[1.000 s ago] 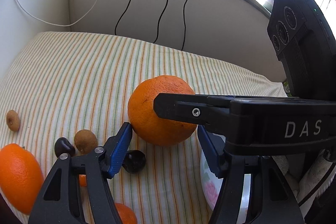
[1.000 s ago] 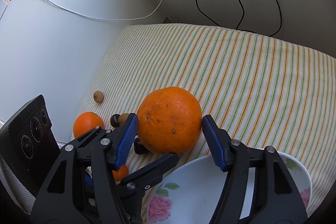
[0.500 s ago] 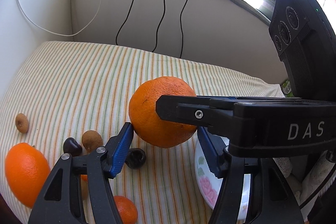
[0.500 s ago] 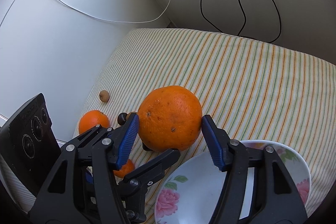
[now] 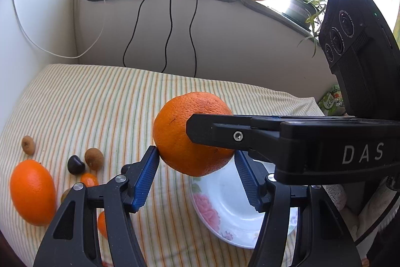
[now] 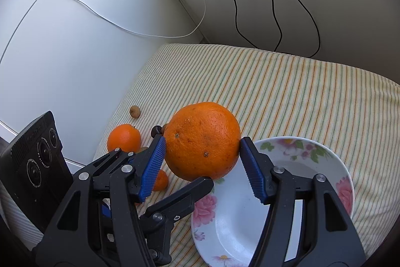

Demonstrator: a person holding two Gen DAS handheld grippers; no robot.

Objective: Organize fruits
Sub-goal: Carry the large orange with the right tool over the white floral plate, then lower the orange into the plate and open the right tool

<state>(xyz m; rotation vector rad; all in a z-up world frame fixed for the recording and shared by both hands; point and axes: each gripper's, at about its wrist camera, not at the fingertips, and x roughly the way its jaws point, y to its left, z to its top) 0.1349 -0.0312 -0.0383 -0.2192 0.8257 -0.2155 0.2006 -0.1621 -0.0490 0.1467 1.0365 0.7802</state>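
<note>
Fruits of several kinds are shown, and the one in hand is a large round orange with pitted rind (image 6: pixel 203 140). It is held clear of the striped green-and-orange cloth (image 6: pixel 287 91) at the centre of both frames, just above the near-left rim of the white shallow dish printed with pink flowers (image 6: pixel 312 149). The right gripper (image 6: pixel 202 147) is closed on it, a blue ribbed pad pressed to each flank. In the left wrist view the left gripper (image 5: pixel 196 162) also brackets the orange; its left pad touches the rind, while contact at its right pad is hidden behind the other tool's black arm, so a two-sided pinch cannot be confirmed there.

Progress is judged as early. Nothing is seen lying in the dish. At the lower left of the left wrist view a second, oval orange (image 5: pixel 32 192), a dark glossy chestnut-like fruit (image 5: pixel 75 165), brown rough-skinned small fruits (image 5: pixel 94 158) and small orange kumquat-like fruits (image 5: pixel 88 179) are left loose on the cloth.

Being nearly spherical, the held orange has no marked long axis. A small dark scar, taken to be a stem or blossom end (image 6: pixel 177 135), faces the right wrist camera at its upper left.
</note>
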